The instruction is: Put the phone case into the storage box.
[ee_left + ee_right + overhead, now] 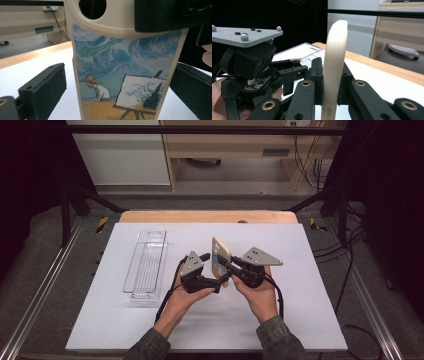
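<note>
The right gripper [331, 90] has its jaws pinching a phone case [334, 62] across its thin depth, the pads pressed to its front and back near the lower end. The case stands upright in the air above the middle of the white table [300, 285], its painted back turned toward nine o'clock in the high view. The left gripper [117, 90] faces that picture with its jaws spread, one pad [47, 87] on either side of the case and clear of its edges.

The case looks light, a thin shell that likely flexes and has a smooth, slippery face. Gripping the long side edges, below the camera hole, seems safest. A clear plastic tray [146, 265] lies at nine o'clock of the grippers, well apart.
</note>
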Action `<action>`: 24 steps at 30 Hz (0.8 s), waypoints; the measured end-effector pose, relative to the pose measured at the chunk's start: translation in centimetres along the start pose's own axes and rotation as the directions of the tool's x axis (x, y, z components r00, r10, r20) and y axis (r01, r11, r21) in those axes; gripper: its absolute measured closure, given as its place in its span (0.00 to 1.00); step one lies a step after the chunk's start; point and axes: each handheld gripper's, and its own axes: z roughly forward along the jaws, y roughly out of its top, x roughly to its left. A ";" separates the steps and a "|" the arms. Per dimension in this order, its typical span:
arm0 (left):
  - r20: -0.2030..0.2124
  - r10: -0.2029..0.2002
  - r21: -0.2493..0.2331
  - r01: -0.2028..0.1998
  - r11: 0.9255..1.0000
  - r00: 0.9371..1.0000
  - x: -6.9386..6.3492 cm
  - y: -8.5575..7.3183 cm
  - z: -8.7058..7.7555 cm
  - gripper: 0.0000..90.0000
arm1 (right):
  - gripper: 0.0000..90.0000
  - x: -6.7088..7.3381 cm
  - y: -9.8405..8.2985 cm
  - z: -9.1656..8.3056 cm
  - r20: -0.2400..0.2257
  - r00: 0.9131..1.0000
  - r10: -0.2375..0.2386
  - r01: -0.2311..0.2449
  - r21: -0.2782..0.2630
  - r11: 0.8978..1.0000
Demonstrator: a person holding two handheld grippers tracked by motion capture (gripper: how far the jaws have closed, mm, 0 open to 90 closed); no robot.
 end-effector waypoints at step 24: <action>0.007 -0.015 0.006 0.015 1.000 1.000 0.1 0.2 -0.3 0.11 | 0.88 0.6 -0.7 0.5 -0.038 0.999 -0.016 0.016 0.015 1.000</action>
